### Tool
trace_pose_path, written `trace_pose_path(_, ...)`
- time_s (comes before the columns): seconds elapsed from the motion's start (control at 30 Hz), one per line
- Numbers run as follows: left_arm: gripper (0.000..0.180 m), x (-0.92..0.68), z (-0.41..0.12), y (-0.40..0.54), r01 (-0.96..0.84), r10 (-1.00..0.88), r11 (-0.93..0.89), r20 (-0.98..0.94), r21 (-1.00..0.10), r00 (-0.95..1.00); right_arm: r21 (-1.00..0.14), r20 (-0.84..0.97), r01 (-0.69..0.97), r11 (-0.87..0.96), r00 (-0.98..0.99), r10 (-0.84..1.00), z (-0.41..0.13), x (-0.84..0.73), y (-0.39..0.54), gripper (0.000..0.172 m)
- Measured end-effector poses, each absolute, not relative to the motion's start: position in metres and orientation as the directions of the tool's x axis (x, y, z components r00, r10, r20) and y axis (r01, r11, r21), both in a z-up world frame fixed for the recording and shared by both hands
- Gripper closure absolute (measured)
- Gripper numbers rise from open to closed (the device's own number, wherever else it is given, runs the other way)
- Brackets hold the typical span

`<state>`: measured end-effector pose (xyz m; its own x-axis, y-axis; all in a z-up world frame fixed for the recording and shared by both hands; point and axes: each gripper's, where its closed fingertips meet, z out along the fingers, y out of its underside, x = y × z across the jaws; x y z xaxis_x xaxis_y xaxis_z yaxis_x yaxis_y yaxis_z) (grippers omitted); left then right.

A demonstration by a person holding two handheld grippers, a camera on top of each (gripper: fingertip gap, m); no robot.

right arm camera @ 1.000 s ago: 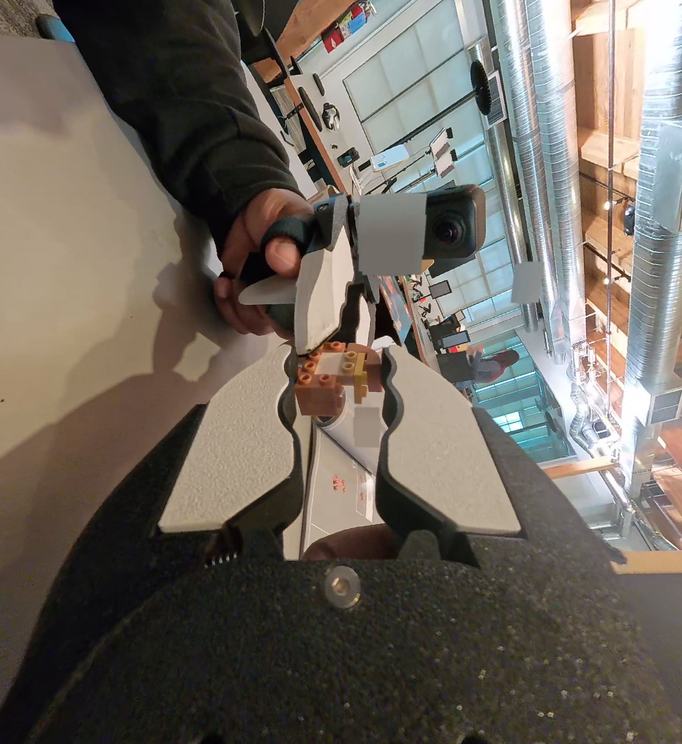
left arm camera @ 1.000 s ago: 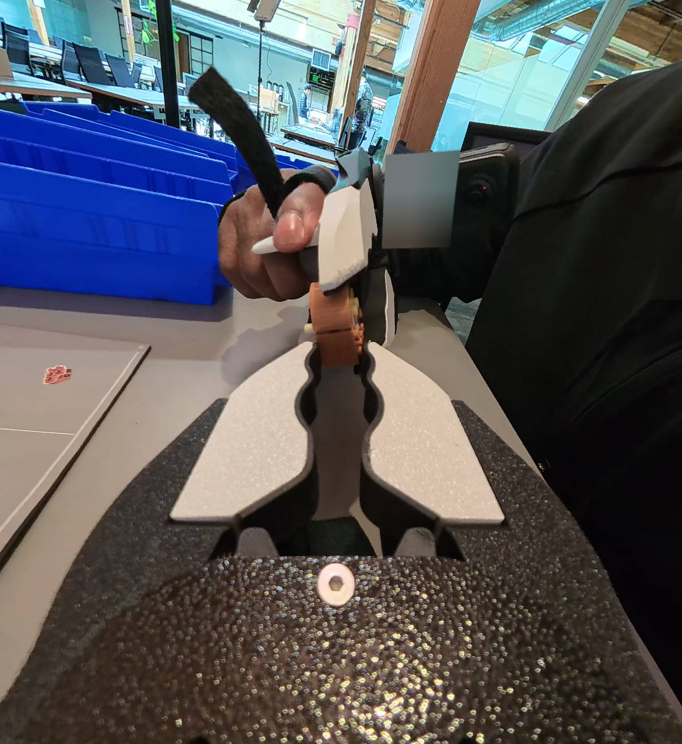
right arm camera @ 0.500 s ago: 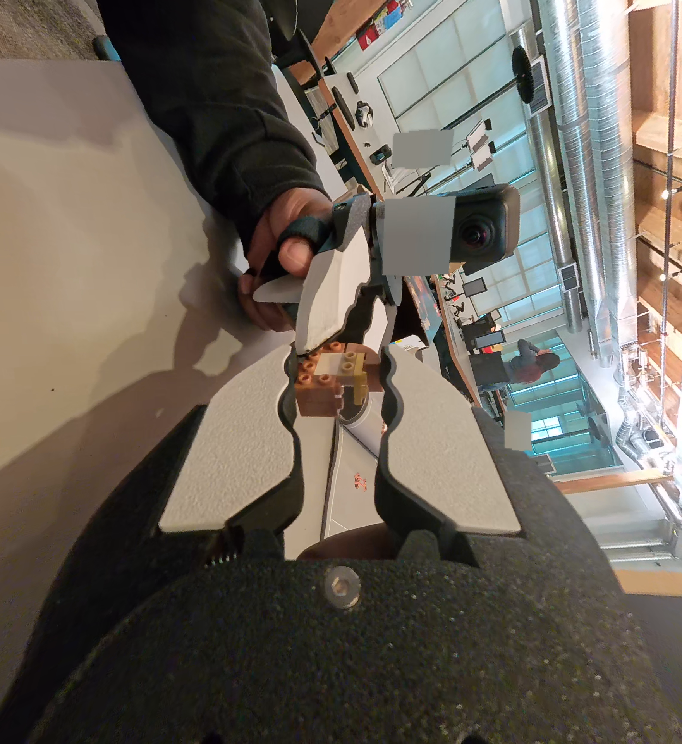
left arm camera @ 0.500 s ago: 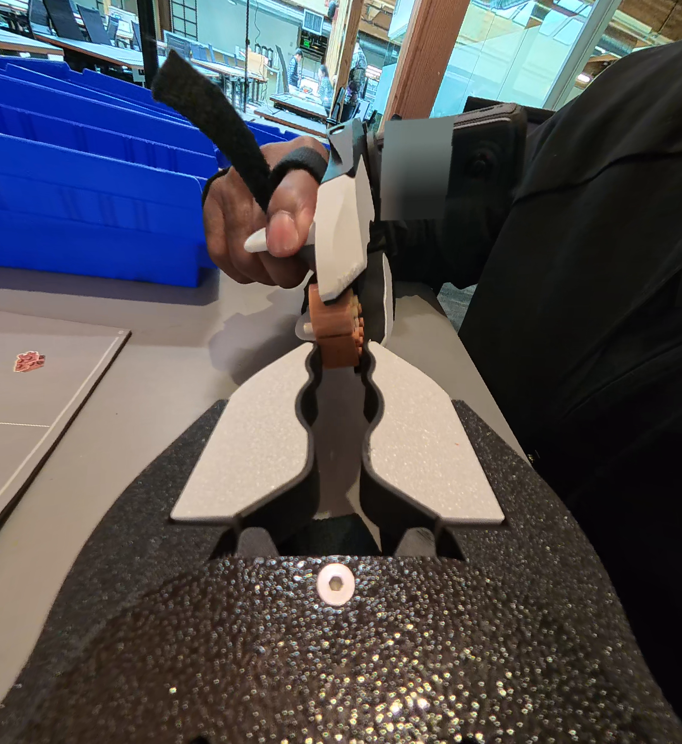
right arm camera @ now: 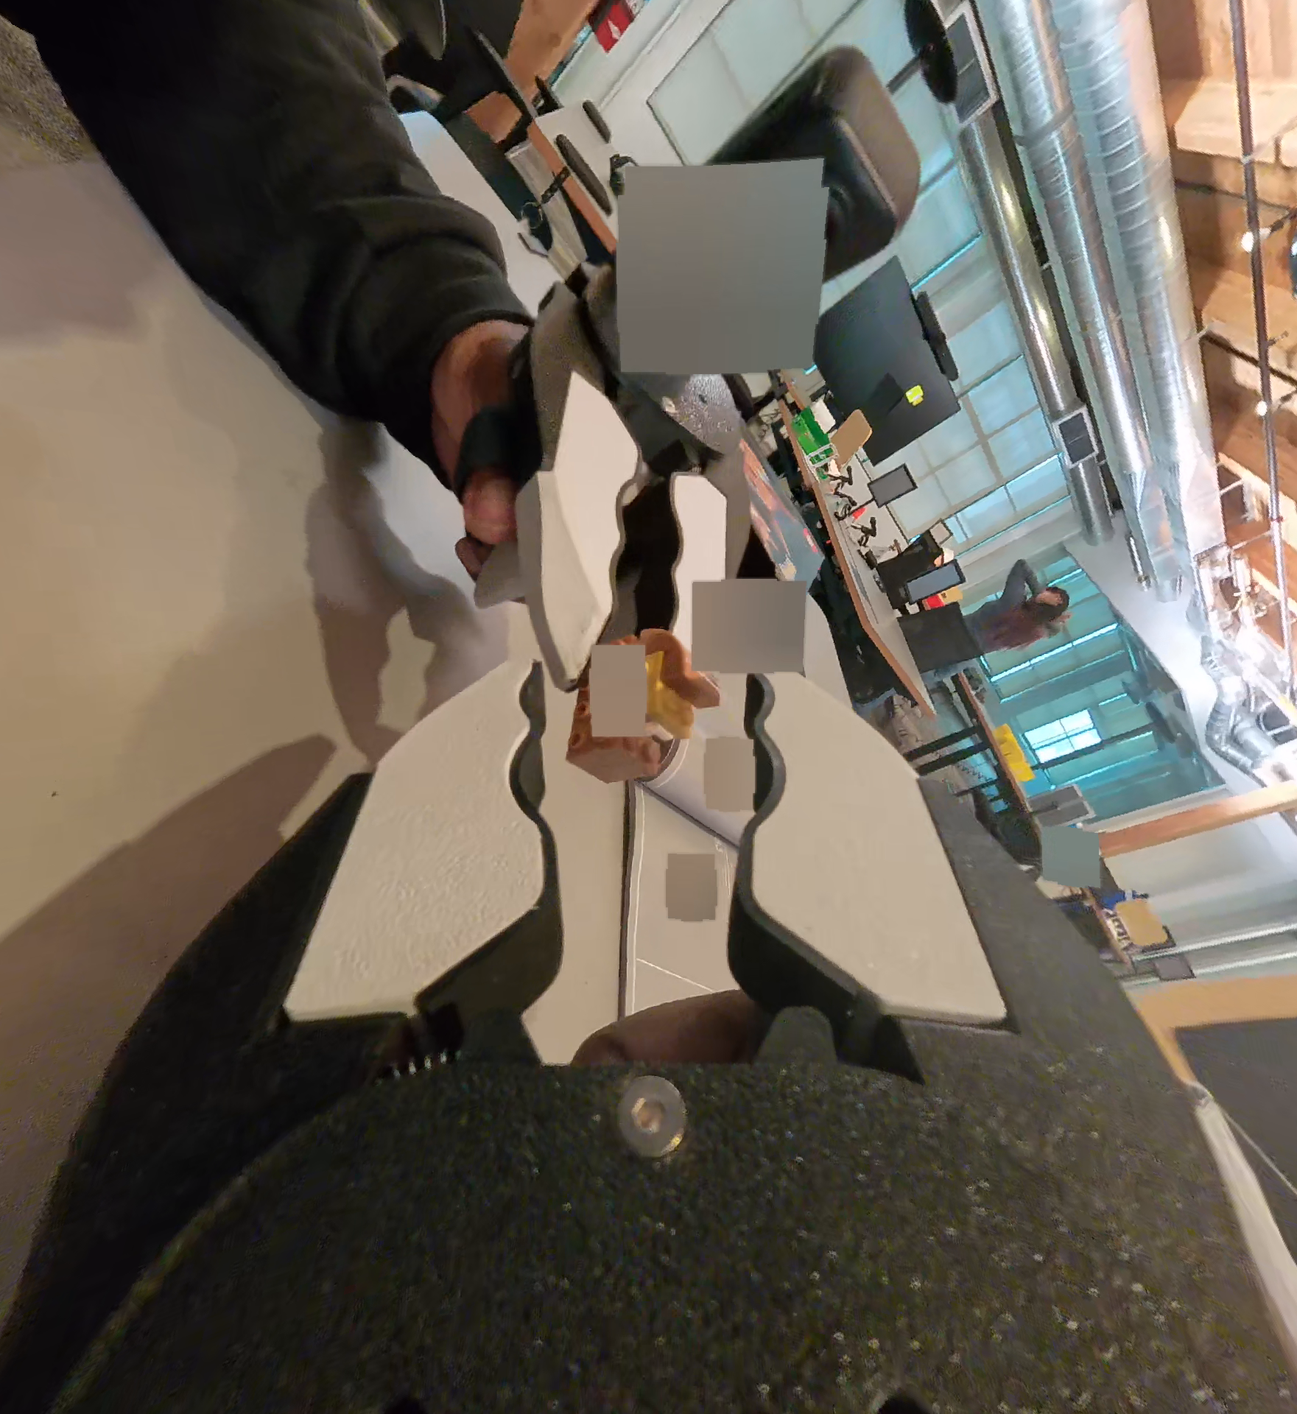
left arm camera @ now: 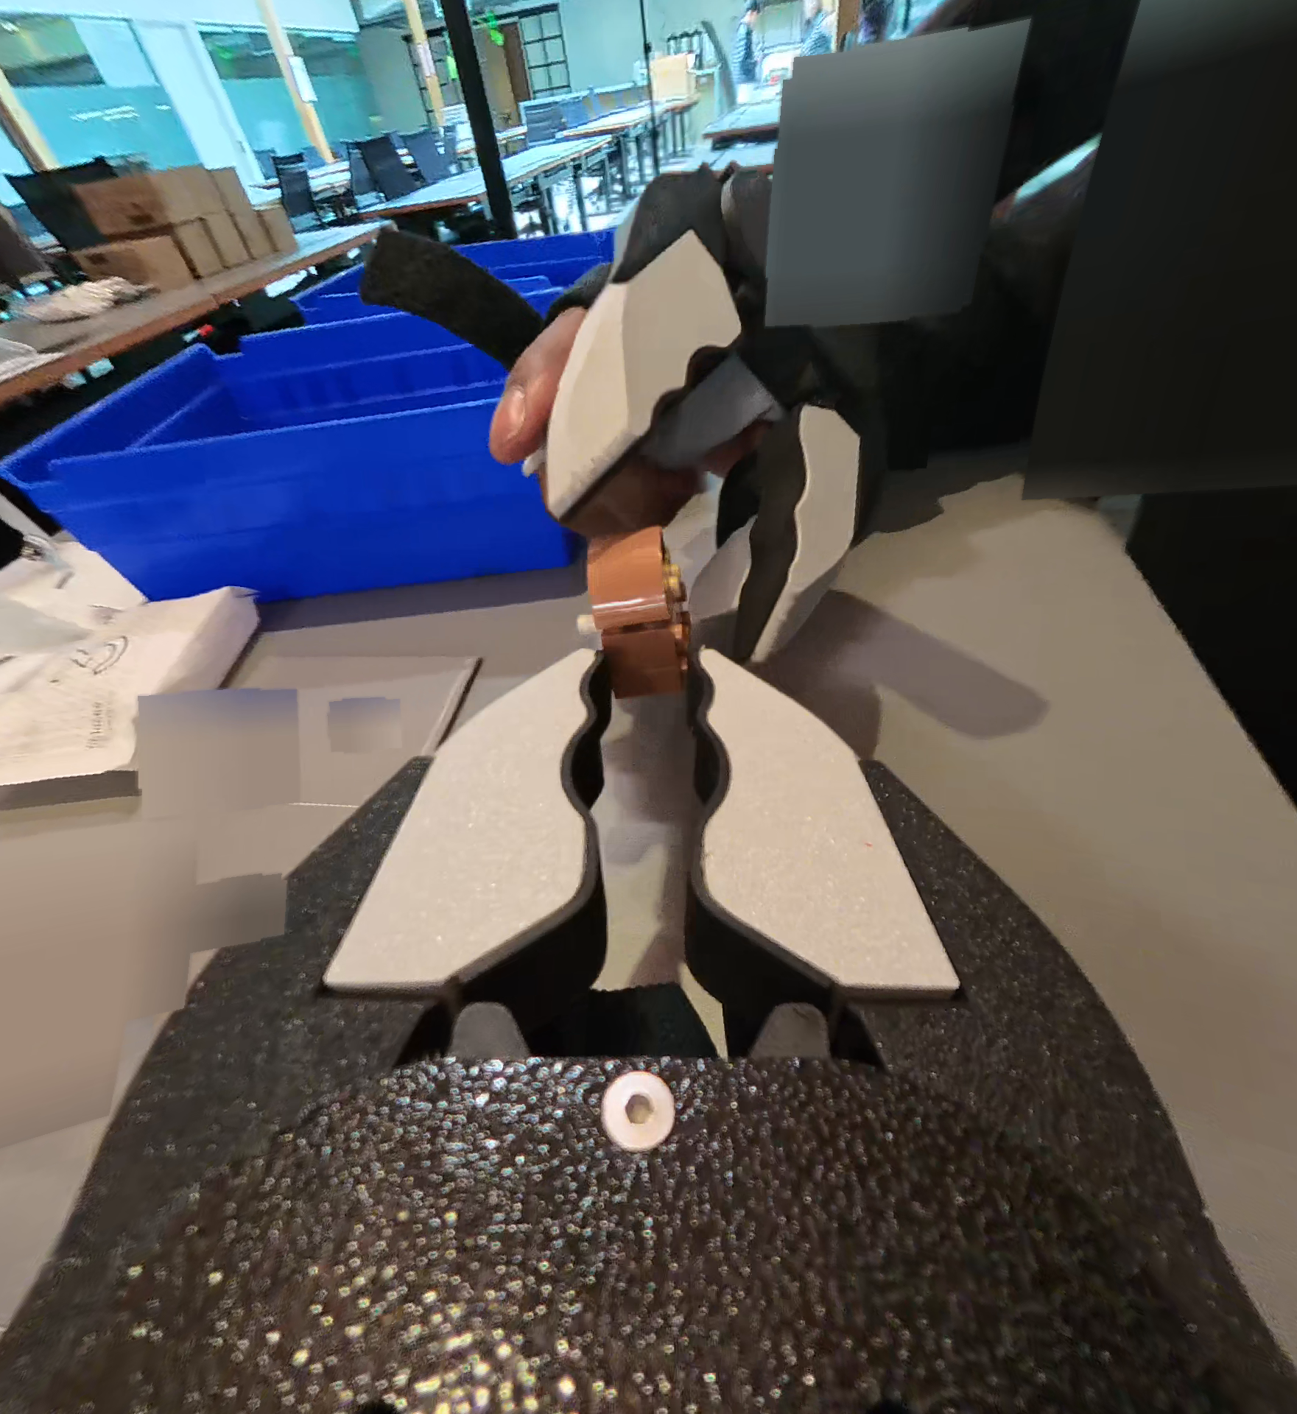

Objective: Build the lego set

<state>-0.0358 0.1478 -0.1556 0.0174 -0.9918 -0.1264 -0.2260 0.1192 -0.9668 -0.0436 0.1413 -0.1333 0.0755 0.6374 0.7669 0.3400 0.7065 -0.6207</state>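
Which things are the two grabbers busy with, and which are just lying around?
Busy with:
- left gripper, pinching the brown brick model
- right gripper, open, with its fingers on either side of that model

Lying around:
- blue bins
- white papers
- grey mat on the table
- cardboard boxes farther back

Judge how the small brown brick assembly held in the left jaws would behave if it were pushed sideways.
The brown brick assembly looks rigid, so it probably won't bend. Being several stacked pieces, with a yellow piece attached, it may snap apart at a joint. The left gripper pinches only its lower end, so it could pivot.
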Motion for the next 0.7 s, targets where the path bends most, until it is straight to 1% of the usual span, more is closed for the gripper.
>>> trace_pose_path(0.1,0.162,-0.035,-0.16,0.152,-0.245,-0.99,0.118,-0.132,-0.962,0.045,-0.581,0.791,0.388,0.715,0.062,0.609,-0.142,-0.043,0.147,0.123)
trace_pose_path(0.2,0.162,-0.036,-0.168,0.16,-0.308,-0.977,0.153,-0.19,-0.939,0.093,-0.573,0.794,0.407,0.711,0.059,0.606,-0.144,-0.041,0.149,0.123)
trace_pose_path(0.37,0.162,-0.036,-0.174,0.165,-0.358,-0.965,0.163,-0.224,-0.919,0.134,-0.487,0.835,0.503,0.714,0.029,0.549,-0.158,-0.041,0.16,0.124)
trace_pose_path(0.47,0.162,-0.036,-0.176,0.166,-0.366,-0.966,0.15,-0.215,-0.918,0.143,-0.425,0.868,0.548,0.721,0.019,0.497,-0.164,-0.041,0.166,0.126)
trace_pose_path(0.53,0.162,-0.036,-0.177,0.166,-0.373,-0.968,0.134,-0.202,-0.918,0.147,-0.393,0.888,0.563,0.727,0.027,0.459,-0.164,-0.041,0.169,0.133)
trace_pose_path(0.7,0.162,-0.036,-0.182,0.169,-0.383,-0.977,0.051,-0.126,-0.922,0.174,-0.311,0.924,0.6,0.737,0.009,0.382,-0.168,-0.042,0.173,0.133)
